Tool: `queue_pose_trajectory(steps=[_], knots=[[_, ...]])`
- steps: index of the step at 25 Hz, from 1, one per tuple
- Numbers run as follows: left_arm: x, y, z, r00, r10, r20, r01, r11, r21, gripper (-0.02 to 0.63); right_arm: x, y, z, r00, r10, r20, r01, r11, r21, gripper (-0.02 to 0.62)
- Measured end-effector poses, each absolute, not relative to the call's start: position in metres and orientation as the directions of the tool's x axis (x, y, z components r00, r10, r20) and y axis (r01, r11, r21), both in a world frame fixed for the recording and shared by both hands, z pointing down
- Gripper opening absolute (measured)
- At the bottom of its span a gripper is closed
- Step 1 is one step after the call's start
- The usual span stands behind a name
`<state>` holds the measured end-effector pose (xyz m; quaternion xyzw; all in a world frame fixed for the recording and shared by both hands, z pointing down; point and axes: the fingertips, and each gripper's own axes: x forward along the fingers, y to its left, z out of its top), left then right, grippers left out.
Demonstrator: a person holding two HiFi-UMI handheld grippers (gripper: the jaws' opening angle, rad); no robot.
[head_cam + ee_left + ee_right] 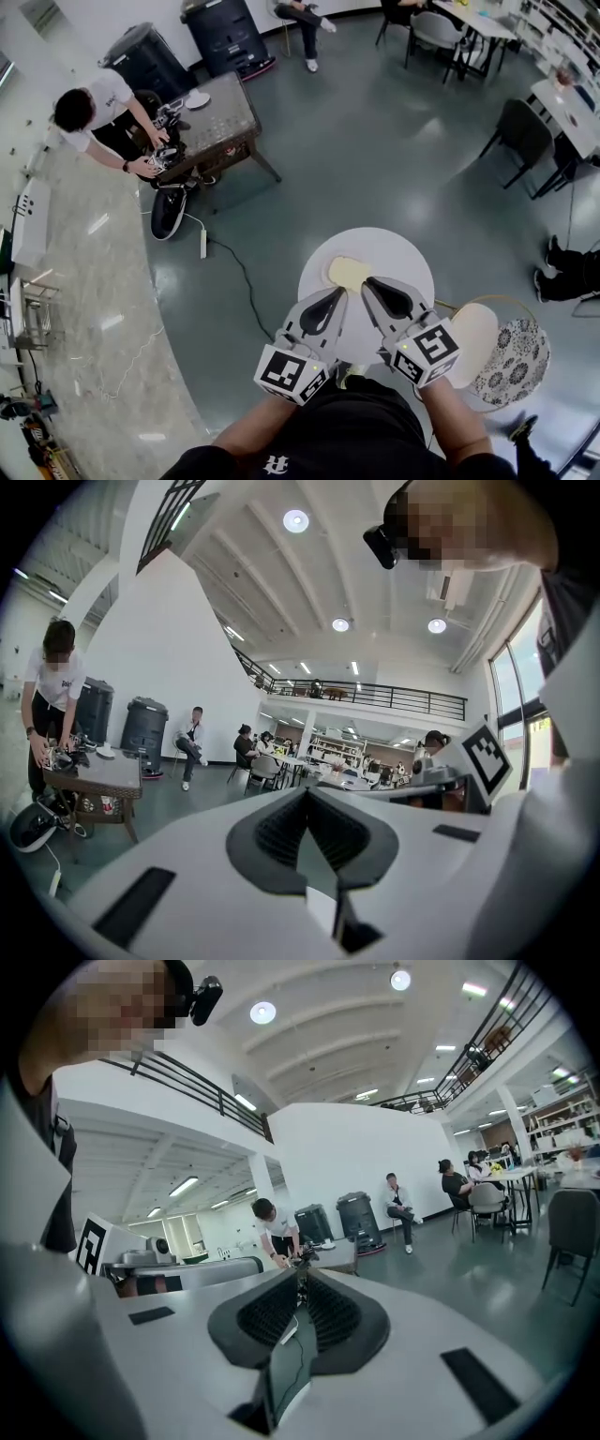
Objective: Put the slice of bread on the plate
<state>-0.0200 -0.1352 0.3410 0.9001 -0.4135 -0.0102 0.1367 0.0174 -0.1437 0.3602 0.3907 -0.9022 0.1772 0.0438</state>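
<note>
A pale yellow slice of bread (346,273) lies on the round white table (394,248), on what looks like a white plate (329,271) that hardly stands out from the tabletop. Both grippers are held up in front of me above the table's near side. In the head view the tip of my left gripper (335,293) is just below the bread and my right gripper (368,282) is just to its right. In the left gripper view the left gripper (307,794) is shut and holds nothing. The right gripper (302,1275) is likewise shut and holds nothing.
A cream round seat (474,340) and a patterned stool (514,361) stand right of the table. A person (94,111) bends over a brown table (214,117) at the far left. A power strip and cable (202,245) lie on the floor. Dark chairs (521,136) stand at right.
</note>
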Motion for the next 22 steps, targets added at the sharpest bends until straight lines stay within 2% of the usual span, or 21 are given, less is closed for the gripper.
queue_pose_trajectory(steps=[8, 22], knots=[[-0.014, -0.119, 0.305, 0.667, -0.744, 0.041, -0.730, -0.641, 0.238, 0.006, 0.015, -0.127, 0.324, -0.695, -0.702, 0.155, -0.715, 0.653, -0.250, 0.008], [0.003, -0.097, 0.282, 0.676, -0.737, -0.010, -0.723, -0.665, 0.189, 0.008, 0.030, -0.105, 0.294, -0.693, -0.714, 0.104, -0.719, 0.672, -0.175, 0.006]])
